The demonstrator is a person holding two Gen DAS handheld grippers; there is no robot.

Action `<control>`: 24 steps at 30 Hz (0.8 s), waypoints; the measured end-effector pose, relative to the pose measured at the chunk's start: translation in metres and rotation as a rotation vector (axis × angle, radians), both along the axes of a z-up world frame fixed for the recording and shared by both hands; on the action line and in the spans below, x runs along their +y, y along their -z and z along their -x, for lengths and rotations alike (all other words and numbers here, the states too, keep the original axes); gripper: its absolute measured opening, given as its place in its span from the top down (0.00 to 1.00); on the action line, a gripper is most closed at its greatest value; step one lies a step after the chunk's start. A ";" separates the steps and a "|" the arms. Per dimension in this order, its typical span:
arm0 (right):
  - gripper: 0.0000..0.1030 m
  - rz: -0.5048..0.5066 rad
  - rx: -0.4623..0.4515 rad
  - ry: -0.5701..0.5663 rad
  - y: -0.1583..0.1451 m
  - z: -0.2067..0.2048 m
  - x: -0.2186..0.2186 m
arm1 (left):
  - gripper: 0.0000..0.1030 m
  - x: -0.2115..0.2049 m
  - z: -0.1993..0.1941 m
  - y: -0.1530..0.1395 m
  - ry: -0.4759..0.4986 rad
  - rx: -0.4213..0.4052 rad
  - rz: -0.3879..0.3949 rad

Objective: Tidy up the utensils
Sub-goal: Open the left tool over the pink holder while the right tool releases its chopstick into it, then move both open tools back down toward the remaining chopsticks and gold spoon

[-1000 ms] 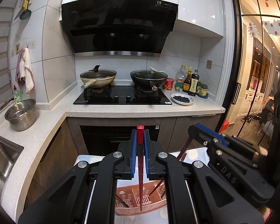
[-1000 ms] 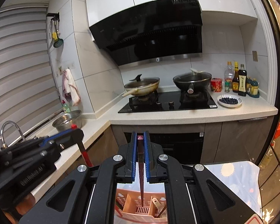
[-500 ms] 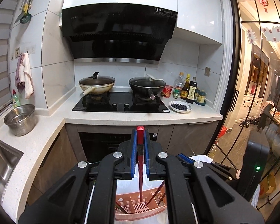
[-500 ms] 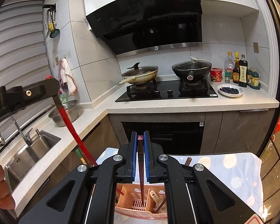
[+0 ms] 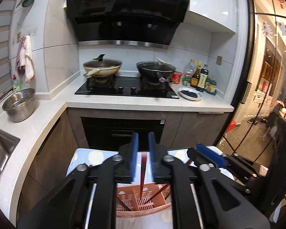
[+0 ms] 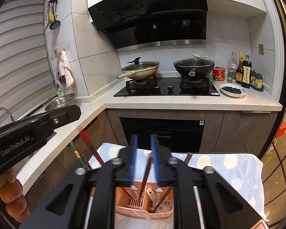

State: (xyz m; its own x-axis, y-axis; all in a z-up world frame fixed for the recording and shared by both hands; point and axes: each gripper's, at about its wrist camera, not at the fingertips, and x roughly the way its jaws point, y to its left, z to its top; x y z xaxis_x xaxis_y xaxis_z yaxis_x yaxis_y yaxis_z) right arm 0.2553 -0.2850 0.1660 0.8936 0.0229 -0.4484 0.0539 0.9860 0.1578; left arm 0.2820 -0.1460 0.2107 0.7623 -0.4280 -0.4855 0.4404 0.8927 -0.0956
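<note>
Both grippers have parted their blue pads since a second ago, when each was clamped on a chopstick. Seen from the left wrist, the left gripper (image 5: 143,152) has its jaws opening, and the red chopstick (image 5: 143,173) between them stands blurred and free of both pads, its tip down in the pink utensil basket (image 5: 143,208). From the right wrist, the right gripper (image 6: 144,154) is likewise opening; the dark red chopstick (image 6: 145,173) leans between its pads without being pressed, its lower end in the left compartment of the basket (image 6: 143,210). A pale spoon (image 6: 158,202) and a brown chopstick (image 6: 163,198) sit in the right compartment. More chopsticks, red (image 6: 89,147) and green (image 6: 77,155), rise from the basket's left side. The basket stands on a table with a pale blue cloth printed with suns (image 6: 228,164). A person's left hand (image 6: 11,198) grips the left device at the edge of the right view. Behind, two lidded woks (image 6: 141,68) sit on the black hob.
</note>
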 end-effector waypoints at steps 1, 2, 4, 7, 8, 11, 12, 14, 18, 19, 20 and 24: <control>0.71 -0.002 -0.005 0.004 0.000 0.002 0.000 | 0.65 -0.001 0.001 0.001 -0.006 -0.004 -0.003; 0.69 -0.002 -0.008 0.008 0.000 0.003 0.000 | 0.61 0.000 0.002 0.002 -0.017 -0.009 -0.007; 0.69 -0.002 -0.010 0.009 0.000 0.006 -0.001 | 0.61 0.001 0.003 0.004 -0.018 -0.009 -0.014; 0.69 -0.003 -0.012 0.010 -0.001 0.009 -0.002 | 0.61 0.003 0.006 0.007 -0.017 -0.008 -0.018; 0.68 -0.003 -0.011 0.008 -0.001 0.011 -0.001 | 0.61 0.003 0.007 0.008 -0.015 -0.009 -0.020; 0.68 -0.004 -0.007 0.006 0.000 0.016 -0.002 | 0.61 0.005 0.010 0.009 -0.009 -0.003 -0.018; 0.68 -0.006 -0.005 0.005 0.001 0.018 -0.002 | 0.61 0.006 0.012 0.009 -0.010 -0.004 -0.020; 0.68 -0.005 -0.002 0.005 0.003 0.023 -0.001 | 0.61 0.007 0.016 0.010 -0.008 -0.007 -0.024; 0.68 -0.002 0.002 0.011 0.006 0.031 0.001 | 0.61 0.011 0.023 0.012 -0.015 -0.007 -0.029; 0.68 -0.002 0.003 0.012 0.007 0.034 0.001 | 0.61 0.012 0.024 0.013 -0.016 -0.006 -0.028; 0.68 -0.002 0.004 0.014 0.008 0.037 0.001 | 0.61 0.014 0.026 0.014 -0.019 -0.005 -0.028; 0.69 0.012 0.008 0.020 0.014 0.050 0.003 | 0.61 0.020 0.037 0.019 -0.034 -0.011 -0.040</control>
State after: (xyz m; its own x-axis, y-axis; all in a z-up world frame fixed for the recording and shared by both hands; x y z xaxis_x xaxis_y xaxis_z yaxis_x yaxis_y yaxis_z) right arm 0.2053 -0.2819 0.1519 0.8902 -0.0006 -0.4555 0.0752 0.9864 0.1458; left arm 0.2453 -0.1264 0.1914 0.7813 -0.3822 -0.4934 0.4103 0.9103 -0.0555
